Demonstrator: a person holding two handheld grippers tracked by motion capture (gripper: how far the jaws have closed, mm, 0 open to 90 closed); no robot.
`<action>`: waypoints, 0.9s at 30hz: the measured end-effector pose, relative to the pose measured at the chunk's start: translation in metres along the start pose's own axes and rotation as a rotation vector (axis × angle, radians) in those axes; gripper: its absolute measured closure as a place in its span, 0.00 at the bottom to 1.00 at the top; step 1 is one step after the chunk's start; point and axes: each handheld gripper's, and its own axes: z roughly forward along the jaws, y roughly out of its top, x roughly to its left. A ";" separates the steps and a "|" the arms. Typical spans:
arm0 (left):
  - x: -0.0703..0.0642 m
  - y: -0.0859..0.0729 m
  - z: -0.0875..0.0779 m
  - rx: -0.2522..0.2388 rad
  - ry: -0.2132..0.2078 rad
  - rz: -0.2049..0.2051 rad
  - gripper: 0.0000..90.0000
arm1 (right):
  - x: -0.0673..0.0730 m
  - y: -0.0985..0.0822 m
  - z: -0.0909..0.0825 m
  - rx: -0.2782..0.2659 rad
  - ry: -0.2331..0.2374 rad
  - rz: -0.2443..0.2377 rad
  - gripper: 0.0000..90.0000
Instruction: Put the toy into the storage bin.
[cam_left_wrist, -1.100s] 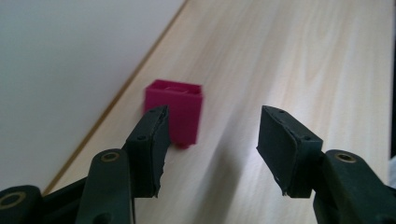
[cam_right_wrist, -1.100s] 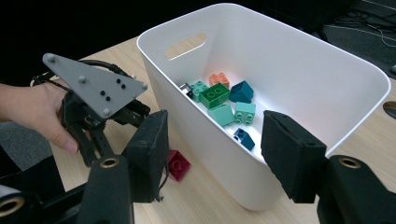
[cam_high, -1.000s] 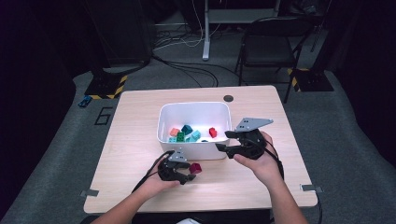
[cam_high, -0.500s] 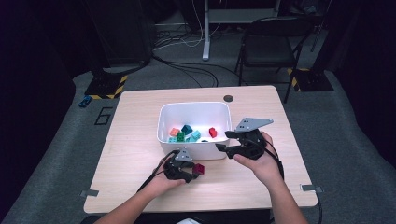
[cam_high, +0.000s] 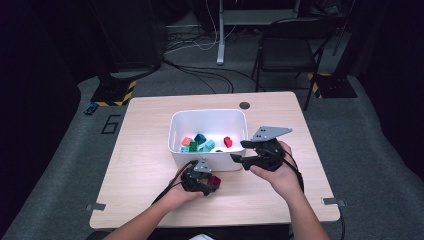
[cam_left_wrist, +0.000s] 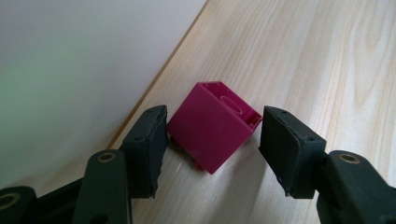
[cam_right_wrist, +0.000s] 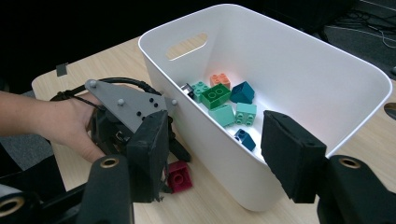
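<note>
Two grippers work at a pale wooden table (cam_high: 140, 165) in a dark room. Beside the white bin (cam_high: 175, 137), the left gripper (cam_left_wrist: 210, 140) has just widened around the magenta brick (cam_left_wrist: 212, 128) (pads apart). Right gripper (cam_right_wrist: 212, 154) gapes empty; the bin wall hides some bricks.

A tub (cam_high: 208, 117) stood mid-table (cam_high: 140, 150) with bricks (cam_high: 205, 143) inside; one loose brick (cam_high: 215, 180) lay on the table just before its near wall.
</note>
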 end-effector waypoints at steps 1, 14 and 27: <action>-0.001 0.000 0.001 -0.004 0.001 -0.007 0.47 | 0.000 0.000 0.000 0.000 0.000 0.001 0.46; -0.005 0.004 0.003 -0.003 -0.015 0.017 0.52 | 0.000 0.000 0.000 -0.002 0.000 -0.004 0.46; -0.006 0.007 0.006 -0.009 -0.024 0.013 0.63 | -0.001 0.000 0.000 -0.003 -0.002 -0.002 0.46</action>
